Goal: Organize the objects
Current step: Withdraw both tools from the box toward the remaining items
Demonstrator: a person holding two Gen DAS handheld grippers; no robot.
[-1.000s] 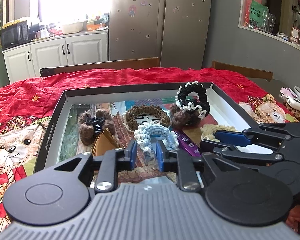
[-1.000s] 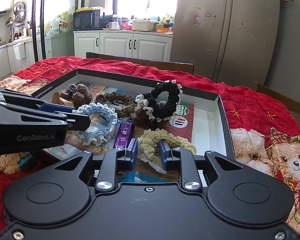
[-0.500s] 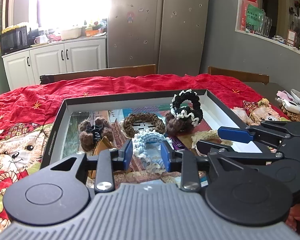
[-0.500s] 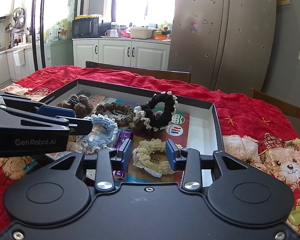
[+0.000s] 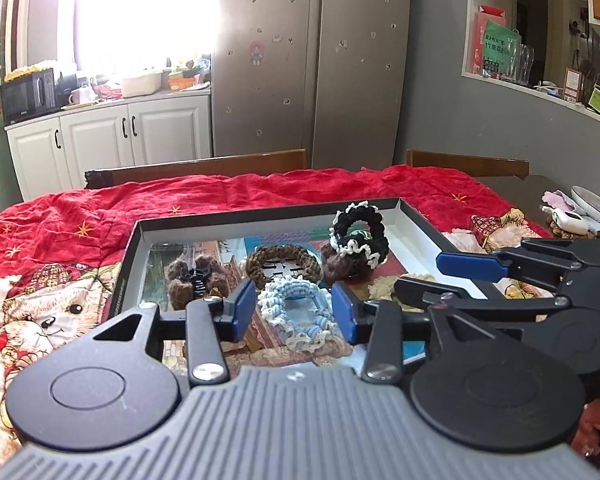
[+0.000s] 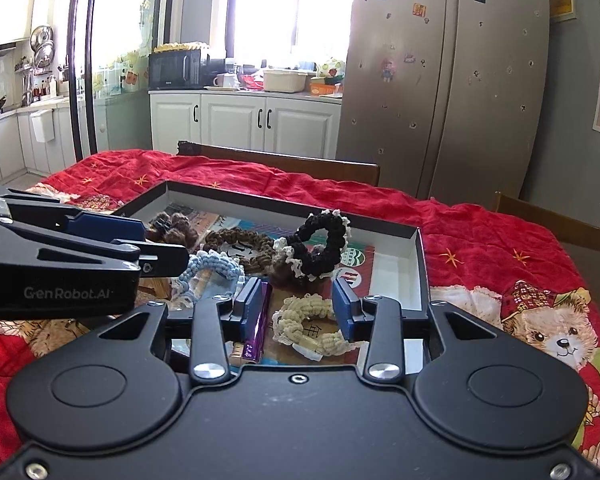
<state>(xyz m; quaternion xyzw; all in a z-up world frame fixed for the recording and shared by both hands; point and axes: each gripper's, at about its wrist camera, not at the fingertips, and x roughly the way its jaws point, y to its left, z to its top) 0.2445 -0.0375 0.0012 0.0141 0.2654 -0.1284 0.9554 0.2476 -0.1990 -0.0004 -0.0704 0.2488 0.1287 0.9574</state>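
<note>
Blue-padded left tongs (image 5: pixel 294 308) hang apart above the light blue scrunchie (image 5: pixel 296 304); your right tongs (image 6: pixel 300 308) gape over the cream scrunchie (image 6: pixel 310 326) in the tray (image 6: pixel 414 276).

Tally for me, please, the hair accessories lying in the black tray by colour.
Light blue scrunchie: 1
Cream scrunchie: 1
Black-and-white scrunchie: 1
Brown braided scrunchie: 1
Brown fuzzy claw clip: 1
Brown fuzzy piece under the black-and-white one: 1
Purple clip: 1
Total: 7
</note>
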